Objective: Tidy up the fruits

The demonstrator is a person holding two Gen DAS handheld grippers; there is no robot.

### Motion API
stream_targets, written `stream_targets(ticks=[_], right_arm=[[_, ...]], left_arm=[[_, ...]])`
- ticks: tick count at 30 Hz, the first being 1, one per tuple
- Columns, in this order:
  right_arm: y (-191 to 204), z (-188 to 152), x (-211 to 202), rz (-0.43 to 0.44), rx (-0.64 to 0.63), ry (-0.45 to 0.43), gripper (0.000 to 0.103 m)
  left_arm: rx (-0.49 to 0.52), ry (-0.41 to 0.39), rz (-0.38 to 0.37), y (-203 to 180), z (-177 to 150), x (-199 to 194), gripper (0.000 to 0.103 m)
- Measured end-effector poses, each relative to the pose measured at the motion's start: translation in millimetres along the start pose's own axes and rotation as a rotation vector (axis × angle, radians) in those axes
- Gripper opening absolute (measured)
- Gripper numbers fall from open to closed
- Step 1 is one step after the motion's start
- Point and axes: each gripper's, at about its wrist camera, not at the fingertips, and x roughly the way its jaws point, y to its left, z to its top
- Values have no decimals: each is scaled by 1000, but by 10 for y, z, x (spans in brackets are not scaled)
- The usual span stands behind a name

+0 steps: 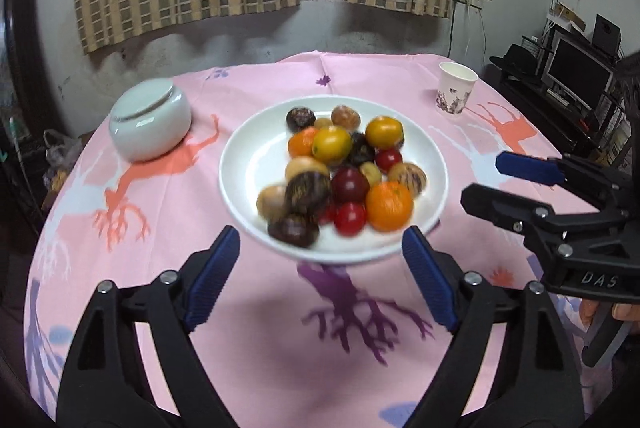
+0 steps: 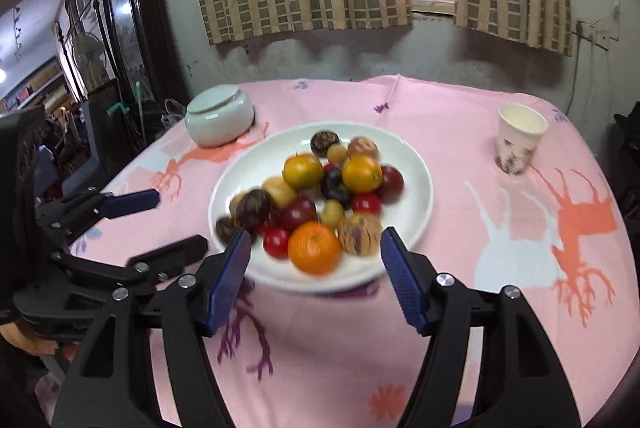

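A heap of small mixed fruits (image 1: 340, 174), orange, yellow, red and dark purple, lay piled on a round white plate (image 1: 240, 164) in the middle of the pink deer-print counter (image 1: 280, 368). The raised letters "DAS" showed on the right hand-held gripper (image 2: 314, 272). Both it and the left hand-held gripper (image 1: 320, 274) stood open and empty just short of the plate's near rim, angled downward. A pale lidded jar (image 1: 150, 124) and paper cup (image 1: 456, 88) stood beyond.

Both wrist views look obliquely down from the table's near edge, close above it, left and right of centre, toward the curtained window. Shared: the white plate (image 1: 248, 156) of fruit, lidded jar (image 1: 150, 126), paper cup (image 1: 456, 90).
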Motion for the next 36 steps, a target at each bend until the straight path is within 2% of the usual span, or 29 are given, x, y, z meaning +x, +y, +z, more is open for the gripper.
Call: stream_targets(ticks=[5, 6, 7, 9, 14, 18, 22, 27, 31, 36], right_arm=[[28, -446, -295, -73, -21, 38, 73], [31, -525, -362, -81, -19, 34, 79], [22, -610, -428, -90, -12, 29, 89], [4, -786, -567, -124, 2, 19, 98], [43, -1114, -737, -189, -9, 34, 100], [139, -1287, -782, -241, -44, 48, 102], [253, -1363, -794, -250, -79, 43, 102], [290, -1391, -784, -246, -101, 34, 102], [230, -1392, -775, -247, -70, 20, 102], [178, -1422, -734, -242, -47, 34, 102]], left_arm=[[-44, 20, 38, -98, -403, -238, 93], [-41, 19, 46, -124, -471, -284, 93], [-38, 15, 56, -155, -546, -331, 95], [-39, 6, 67, -209, -704, -418, 96], [-37, 25, 71, -335, -1051, -542, 99], [-44, 15, 131, -373, -1216, -630, 99], [-31, 12, 146, -391, -1262, -662, 99], [-25, 7, 116, -420, -1256, -681, 101], [-72, 37, 57, -360, -1266, -623, 101], [-69, 24, 105, -360, -1294, -610, 101]])
